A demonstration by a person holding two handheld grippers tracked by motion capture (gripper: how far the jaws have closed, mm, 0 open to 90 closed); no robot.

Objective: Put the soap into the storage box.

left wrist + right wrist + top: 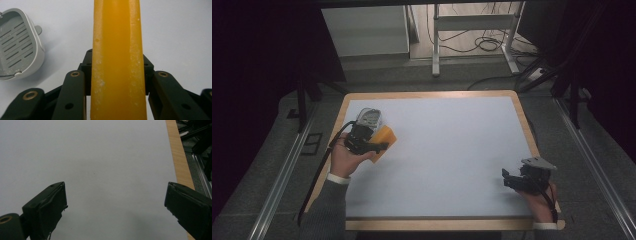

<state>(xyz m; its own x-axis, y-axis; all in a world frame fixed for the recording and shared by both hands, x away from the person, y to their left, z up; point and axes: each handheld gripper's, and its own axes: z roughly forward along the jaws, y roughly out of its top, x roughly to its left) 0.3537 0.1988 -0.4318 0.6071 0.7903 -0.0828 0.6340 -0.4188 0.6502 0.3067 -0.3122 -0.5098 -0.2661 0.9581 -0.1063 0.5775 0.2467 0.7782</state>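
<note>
The left hand-held gripper point(374, 146) was clamped on an orange soap bar point(117, 62), which stood on edge between its jaws and held it just above the counter point(452, 150) near the left side. A grey slotted soap dish point(18, 45) lay on the counter just beside it, empty, its open face turned up. The right hand-held gripper point(512, 180) rested near the counter's right front corner with its jaws spread wide and nothing between them.

The step in hand looked like carrying the soap to the dish. To do it well, the grip needed to stay firm, since a soap bar is slick and could slide out if tilted. The bar would best be turned flat over the dish, centred inside the rim, and lowered until it touched the slats before the jaws let go. The light dish could skid if nudged, so the free gripper might have steadied it.
</note>
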